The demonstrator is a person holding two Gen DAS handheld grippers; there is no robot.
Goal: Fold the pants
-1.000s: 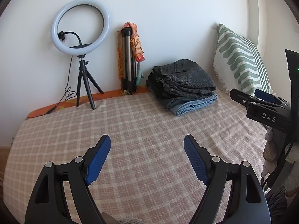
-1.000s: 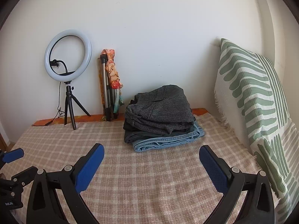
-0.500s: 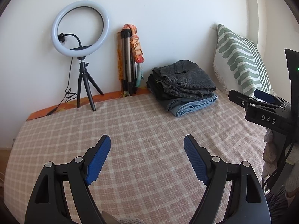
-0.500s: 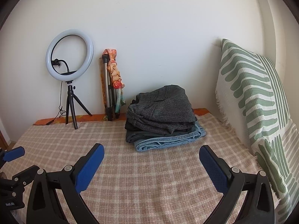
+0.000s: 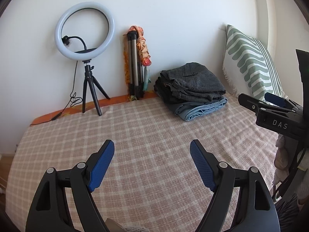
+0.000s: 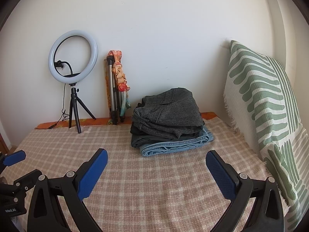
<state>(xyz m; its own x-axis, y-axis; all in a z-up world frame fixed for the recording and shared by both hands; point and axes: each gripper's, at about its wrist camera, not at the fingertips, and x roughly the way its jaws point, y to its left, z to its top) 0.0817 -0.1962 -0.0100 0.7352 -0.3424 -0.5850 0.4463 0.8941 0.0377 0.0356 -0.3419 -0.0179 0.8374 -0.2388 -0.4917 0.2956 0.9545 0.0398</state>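
Note:
A stack of folded pants (image 5: pixel 192 89) lies at the far side of the bed by the wall, grey checked pairs on top and blue jeans at the bottom; it also shows in the right wrist view (image 6: pixel 170 123). My left gripper (image 5: pixel 152 148) is open and empty above the checked blanket (image 5: pixel 146 135), well short of the stack. My right gripper (image 6: pixel 156 155) is open and empty, just in front of the stack. The right gripper also shows at the right edge of the left wrist view (image 5: pixel 270 104).
A ring light on a small tripod (image 5: pixel 85 38) and a folded tripod with an orange cloth (image 5: pixel 135 63) stand against the wall. A green striped pillow (image 6: pixel 266 104) leans at the right. The bed's left edge drops off (image 5: pixel 11 154).
Both views have shifted slightly; the stack and ring light sit a little lower and further right in frame. Both grippers stay open and empty.

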